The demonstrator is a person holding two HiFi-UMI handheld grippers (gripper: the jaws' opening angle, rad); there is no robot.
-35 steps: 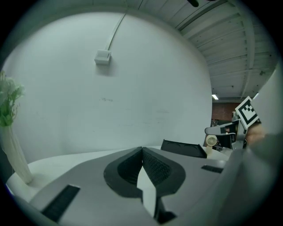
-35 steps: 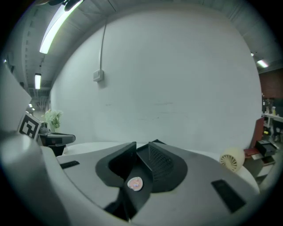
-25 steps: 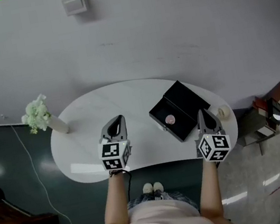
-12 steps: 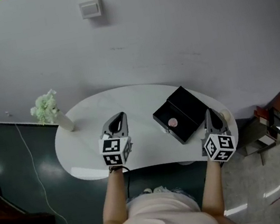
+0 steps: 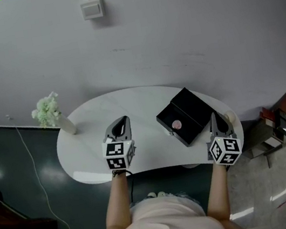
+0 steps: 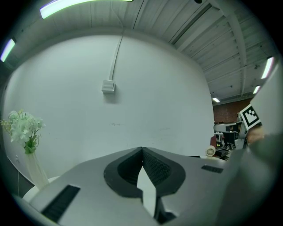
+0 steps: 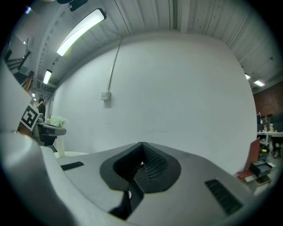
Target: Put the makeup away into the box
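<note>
An open black box lies on the white table right of centre, its lid folded flat toward the far right. A round pink makeup piece sits in its near half. A small cream round jar stands at the table's right end. My right gripper hovers shut and empty between box and jar, near the front edge. My left gripper is shut and empty over the table's middle, left of the box. The left gripper view shows the left gripper with jaws closed; in the right gripper view the right gripper is closed too.
A white vase of pale flowers stands at the table's far left end. A wall switch hangs on the grey wall behind. Cluttered shelves and boxes sit on the floor to the right. A cable runs along the dark floor.
The head view has tilted, so the table sits a little lower in the picture. Both grippers stay shut, in nearly the same places relative to the box.
</note>
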